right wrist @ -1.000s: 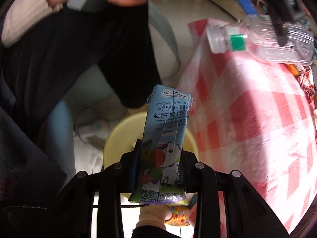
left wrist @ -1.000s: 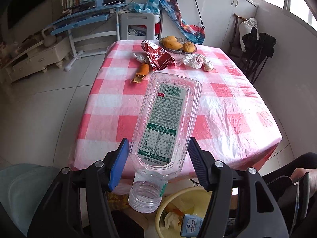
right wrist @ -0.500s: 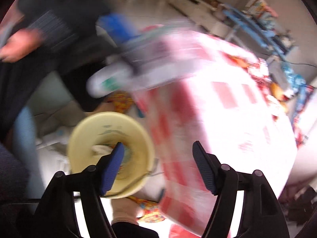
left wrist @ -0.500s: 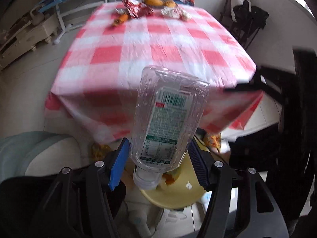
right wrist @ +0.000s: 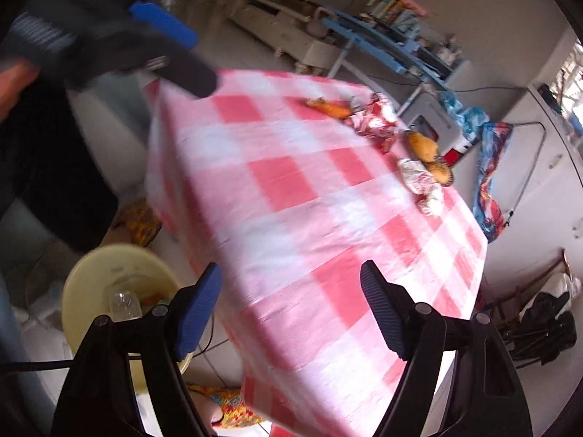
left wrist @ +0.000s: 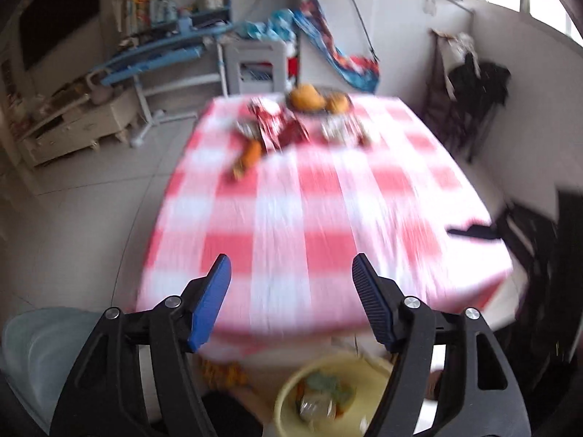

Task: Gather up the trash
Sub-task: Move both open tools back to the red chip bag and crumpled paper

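My left gripper (left wrist: pixel 291 273) is open and empty above the near edge of the red-checked table (left wrist: pixel 309 211). My right gripper (right wrist: pixel 291 280) is open and empty over the table's corner. The yellow bin (left wrist: pixel 291 400) stands on the floor below the near edge, with the clear bottle (left wrist: pixel 317 404) inside; it also shows in the right wrist view (right wrist: pixel 91 273) with the bottle (right wrist: pixel 125 304). At the far end lie a red wrapper (left wrist: pixel 277 123), an orange peel (left wrist: pixel 249 154) and crumpled foil (left wrist: pixel 339 129). Both views are blurred.
A bowl of fruit (left wrist: pixel 315 100) sits at the table's far edge. A white stool (left wrist: pixel 255 65) and blue desk (left wrist: pixel 160 51) stand behind. A black rack (left wrist: pixel 477 83) is at the right wall. The left gripper (right wrist: pixel 160 36) shows at top left.
The left gripper let go of the clear bottle, which now lies in the yellow bin. The right gripper released the milk carton earlier. Both have lifted and swung toward the table.
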Demonstrator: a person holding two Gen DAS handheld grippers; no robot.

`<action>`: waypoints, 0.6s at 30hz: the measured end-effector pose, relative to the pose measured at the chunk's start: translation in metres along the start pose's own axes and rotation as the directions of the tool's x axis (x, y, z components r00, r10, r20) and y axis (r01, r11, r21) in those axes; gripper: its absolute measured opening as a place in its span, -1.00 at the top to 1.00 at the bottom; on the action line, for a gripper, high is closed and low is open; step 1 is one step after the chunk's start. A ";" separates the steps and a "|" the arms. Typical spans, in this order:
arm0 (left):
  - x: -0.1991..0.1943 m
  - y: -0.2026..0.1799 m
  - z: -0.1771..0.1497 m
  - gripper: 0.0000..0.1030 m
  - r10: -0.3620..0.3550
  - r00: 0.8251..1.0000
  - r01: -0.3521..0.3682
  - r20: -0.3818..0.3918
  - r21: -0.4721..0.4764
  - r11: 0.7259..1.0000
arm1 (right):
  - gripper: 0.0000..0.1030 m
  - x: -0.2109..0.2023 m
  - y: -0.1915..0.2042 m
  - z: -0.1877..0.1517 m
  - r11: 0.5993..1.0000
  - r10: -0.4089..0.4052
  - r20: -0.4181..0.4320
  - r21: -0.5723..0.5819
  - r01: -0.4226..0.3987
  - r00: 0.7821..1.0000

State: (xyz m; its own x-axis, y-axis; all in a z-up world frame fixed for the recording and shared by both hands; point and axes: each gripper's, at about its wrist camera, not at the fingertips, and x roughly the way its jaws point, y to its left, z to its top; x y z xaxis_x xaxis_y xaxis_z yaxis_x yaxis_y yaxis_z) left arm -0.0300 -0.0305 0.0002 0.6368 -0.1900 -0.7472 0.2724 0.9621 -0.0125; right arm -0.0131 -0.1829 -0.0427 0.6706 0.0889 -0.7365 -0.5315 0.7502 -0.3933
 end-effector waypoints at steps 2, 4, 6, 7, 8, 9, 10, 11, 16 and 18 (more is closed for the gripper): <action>0.020 0.002 0.028 -0.29 0.006 1.000 -0.005 0.025 -0.034 0.999 | -0.52 0.008 -0.013 0.004 0.999 -0.021 0.008 0.035 0.020 1.000; 0.046 0.004 0.054 -0.29 0.014 0.999 -0.012 0.031 -0.065 0.998 | -0.54 0.019 -0.028 0.008 0.998 -0.040 0.005 0.056 0.040 0.999; 0.067 0.003 0.070 -0.29 0.027 0.999 -0.024 0.035 -0.084 0.996 | -0.54 0.031 -0.040 0.010 0.996 -0.059 -0.002 0.068 0.059 0.998; 0.079 0.003 0.078 -0.29 0.032 0.999 -0.029 0.031 -0.087 0.996 | -0.54 0.037 -0.046 0.011 0.995 -0.068 -0.005 0.073 0.068 0.998; 0.091 0.001 0.086 -0.29 0.041 0.999 -0.038 0.025 -0.088 0.995 | -0.54 0.043 -0.052 0.013 0.994 -0.071 -0.007 0.080 0.071 0.997; 0.103 -0.001 0.092 -0.29 0.045 0.999 -0.044 0.018 -0.088 0.995 | -0.54 0.050 -0.058 0.015 0.994 -0.075 -0.007 0.085 0.075 0.997; 0.115 -0.003 0.099 -0.29 0.047 0.999 -0.046 0.005 -0.086 0.995 | -0.55 0.057 -0.063 0.017 0.993 -0.081 -0.007 0.085 0.081 0.997; 0.123 -0.005 0.103 -0.29 0.047 0.999 -0.047 -0.002 -0.083 0.995 | -0.57 0.062 -0.067 0.019 0.993 -0.079 -0.007 0.086 0.079 0.997; 0.157 -0.013 0.130 -0.33 0.073 0.997 -0.072 0.008 -0.047 0.996 | -0.57 0.092 -0.091 0.036 0.993 -0.070 -0.001 0.097 0.070 0.998; 0.172 -0.012 0.137 -0.33 0.072 0.997 -0.072 -0.009 -0.060 0.996 | -0.58 0.102 -0.100 0.044 0.992 -0.067 0.012 0.109 0.065 0.998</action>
State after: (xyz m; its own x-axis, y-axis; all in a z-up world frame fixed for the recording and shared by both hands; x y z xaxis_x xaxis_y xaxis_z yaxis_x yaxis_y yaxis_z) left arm 0.1750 -0.1015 -0.0372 0.6479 -0.1186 -0.7524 0.1819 0.9833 0.0016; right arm 0.1313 -0.2199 -0.0540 0.7104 0.0464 -0.7022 -0.4271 0.8215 -0.3778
